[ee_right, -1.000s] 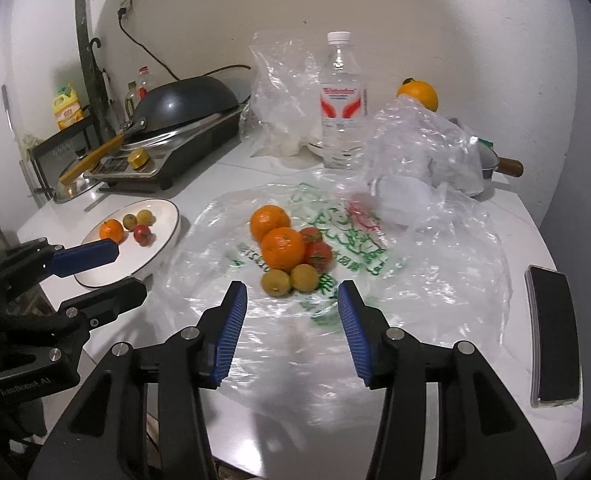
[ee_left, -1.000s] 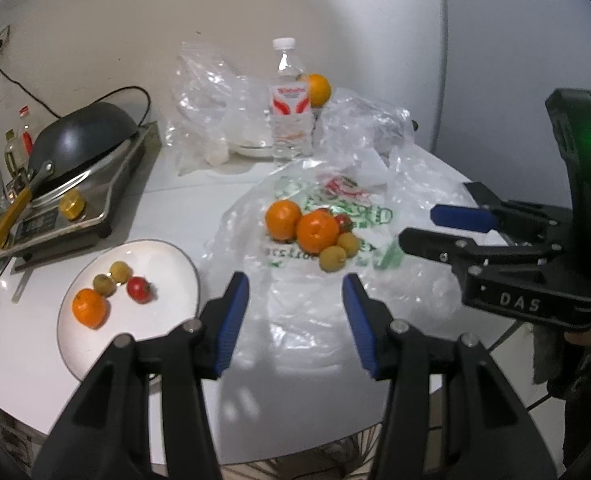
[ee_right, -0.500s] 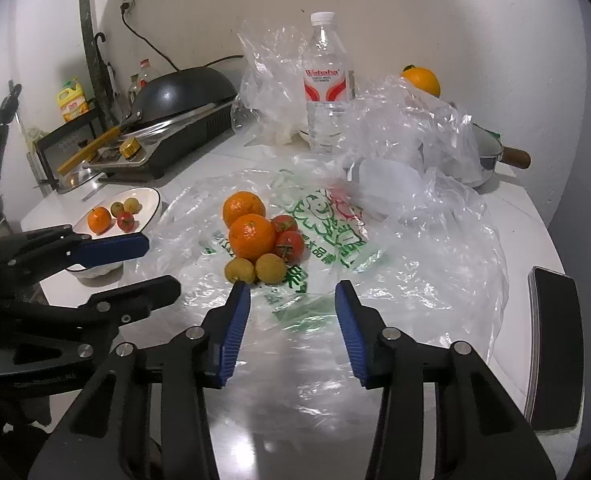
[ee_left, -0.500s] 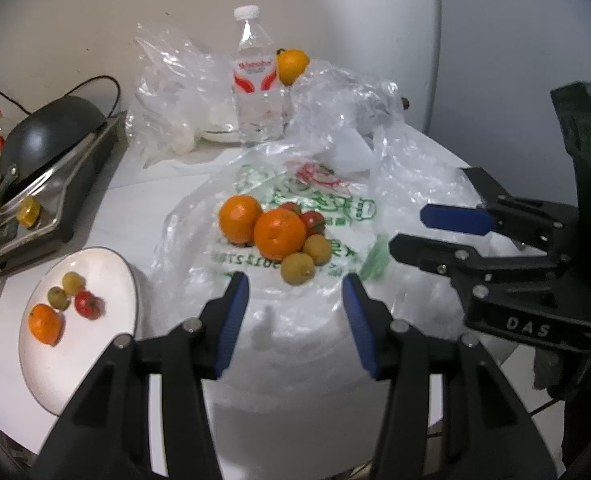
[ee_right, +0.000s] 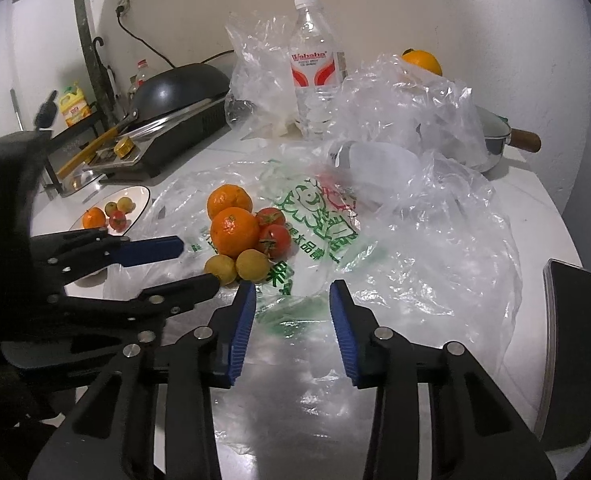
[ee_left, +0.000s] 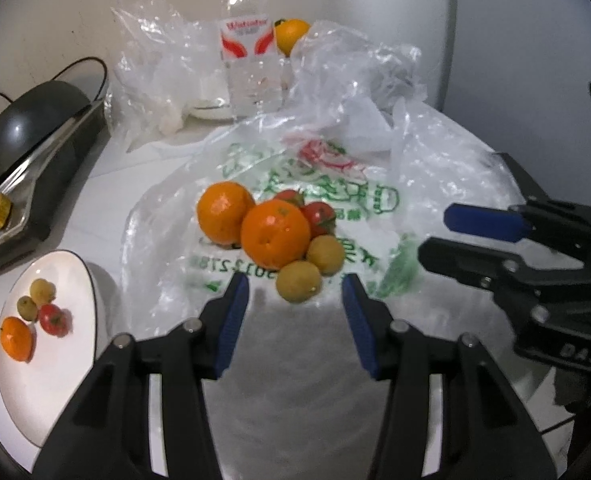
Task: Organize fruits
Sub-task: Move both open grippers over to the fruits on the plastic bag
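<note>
The white bench (ee_right: 527, 216) is seen largely covered by a flattened printed plastic bag (ee_left: 375, 200), on which the fruit pile rests: two oranges (ee_left: 275, 234), two tomatoes (ee_left: 320, 216) behind them, and two small yellow-green fruits (ee_left: 298, 281) at the front. A white plate (ee_left: 67, 352) at the left edge of the bench already carries one orange, one tomato and two small fruits, so the sorting is judged partly done. The left claw (ee_left: 295, 312) is held wide, its jaws set either side of the nearest small fruit and just short of it; nothing is gripped. The right claw (ee_right: 291, 312) is likewise held wide and empty above the bag, to the right of the pile. The step in hand is judged to be the approach for picking that front fruit. The next move calls for a short advance until the fruit sits between the pads, a gentle closure since the fruit is round and may roll on the slick plastic, and then a carry to the plate; care is needed that the bag film is not pinched along with it. Compared with the frame a second ago, the pile is seen larger and nearer in the left view, the plate has slid toward the left edge, and the jaw spread of both claws is unchanged.
</note>
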`<action>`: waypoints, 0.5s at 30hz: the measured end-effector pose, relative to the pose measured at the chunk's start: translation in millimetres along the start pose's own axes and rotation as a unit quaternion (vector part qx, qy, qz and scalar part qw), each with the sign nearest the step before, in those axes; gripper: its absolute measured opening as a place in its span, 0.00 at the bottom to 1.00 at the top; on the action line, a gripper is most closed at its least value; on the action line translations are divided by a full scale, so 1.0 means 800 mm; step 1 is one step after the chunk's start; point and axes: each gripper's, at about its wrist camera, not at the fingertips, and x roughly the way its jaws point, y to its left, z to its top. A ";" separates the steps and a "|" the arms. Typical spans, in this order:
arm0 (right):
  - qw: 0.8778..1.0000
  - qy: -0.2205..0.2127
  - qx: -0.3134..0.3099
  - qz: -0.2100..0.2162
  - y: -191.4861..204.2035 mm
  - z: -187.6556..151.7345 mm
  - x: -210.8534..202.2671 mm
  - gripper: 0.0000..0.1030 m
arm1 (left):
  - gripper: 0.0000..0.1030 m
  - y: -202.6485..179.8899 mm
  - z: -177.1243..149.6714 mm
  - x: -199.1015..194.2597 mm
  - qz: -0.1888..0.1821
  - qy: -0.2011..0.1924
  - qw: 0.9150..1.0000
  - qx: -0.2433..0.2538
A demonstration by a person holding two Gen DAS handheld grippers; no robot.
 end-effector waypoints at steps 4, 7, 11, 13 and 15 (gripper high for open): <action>1.000 0.004 0.004 0.000 -0.005 0.000 0.005 0.40 | 0.48 0.004 0.002 0.012 0.001 0.006 1.000 -0.004; 1.000 0.006 0.001 -0.006 -0.006 0.001 0.007 0.40 | 0.47 0.009 0.003 0.019 0.005 0.011 1.000 -0.010; 1.000 0.009 -0.002 -0.005 -0.005 0.004 0.012 0.40 | 0.46 0.010 0.002 0.024 -0.003 0.013 1.000 -0.007; 1.000 0.011 -0.004 -0.004 -0.003 0.005 0.014 0.40 | 0.45 0.010 0.001 0.027 -0.008 0.017 1.000 -0.006; 1.000 0.011 -0.005 -0.005 -0.001 0.008 0.014 0.40 | 0.45 0.012 0.001 0.029 -0.011 0.018 1.000 -0.010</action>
